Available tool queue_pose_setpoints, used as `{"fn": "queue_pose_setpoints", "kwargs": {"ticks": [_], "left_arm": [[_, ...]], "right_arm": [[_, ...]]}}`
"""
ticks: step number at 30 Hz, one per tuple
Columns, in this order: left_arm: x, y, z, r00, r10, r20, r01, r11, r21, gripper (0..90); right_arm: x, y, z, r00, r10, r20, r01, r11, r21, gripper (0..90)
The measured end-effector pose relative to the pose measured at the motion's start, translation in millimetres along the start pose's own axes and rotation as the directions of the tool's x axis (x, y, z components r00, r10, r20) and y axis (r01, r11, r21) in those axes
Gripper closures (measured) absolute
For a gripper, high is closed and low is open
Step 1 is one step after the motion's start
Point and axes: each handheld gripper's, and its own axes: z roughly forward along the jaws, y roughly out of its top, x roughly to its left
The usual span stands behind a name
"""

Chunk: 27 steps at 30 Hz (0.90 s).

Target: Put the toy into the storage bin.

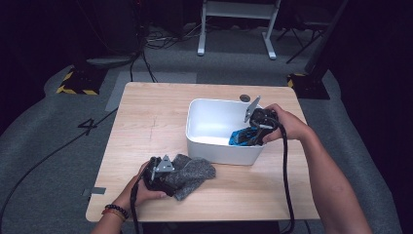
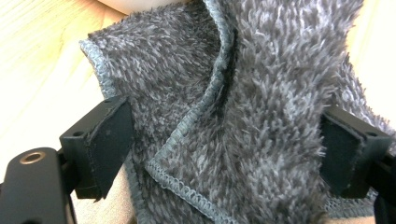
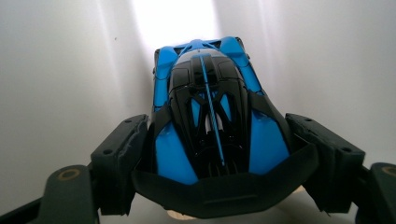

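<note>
Toy car [image 3: 212, 116] gripped by right claw [image 1: 254, 130] inside white bin [image 1: 204, 146] on wooden table [image 1: 146, 126]; left claw [image 1: 168, 181] straddles grey cloth [image 1: 195, 173], grip unclear.

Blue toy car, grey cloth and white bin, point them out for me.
blue toy car [image 3: 212, 112], right gripper view, black roof.
grey cloth [image 2: 271, 79], left gripper view, fuzzy surface.
white bin [image 1: 214, 152], high view, front wall.

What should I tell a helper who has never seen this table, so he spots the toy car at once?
Start at the white bin on the wooden table. Inside its right end, the right gripper is clamped on the toy car. It is glossy blue and black, unlike the fuzzy grey cloth lying outside the bin.
</note>
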Motion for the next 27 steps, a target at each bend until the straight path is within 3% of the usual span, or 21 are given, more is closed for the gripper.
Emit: {"fn": "queue_pose_setpoints", "kwargs": {"ticks": [5,8,9,27], "left_arm": [[-0.1,0.0,0.0,1.0000,-0.001,0.000,0.001,1.0000,0.000,14.2],[-0.1,0.0,0.0,1.0000,-0.001,0.000,0.001,1.0000,0.000,14.2],[-0.1,0.0,0.1,1.0000,-0.002,0.001,0.002,1.0000,0.000,14.2],[-0.2,0.2,0.1,1.0000,0.000,-0.002,0.000,1.0000,0.001,14.1]], "right_arm": [[-0.9,-1.7,-0.1,0.9999,0.014,-0.002,-0.014,1.000,-0.010,23.8],[0.3,-2.2,-4.6,0.9996,0.024,0.013,-0.023,0.998,-0.051,22.1],[0.7,-2.7,-10.1,0.9994,0.034,-0.001,-0.034,0.996,-0.088,25.8],[2.8,-5.2,-13.5,0.9989,0.041,0.023,-0.037,0.989,-0.140,24.1]]}}
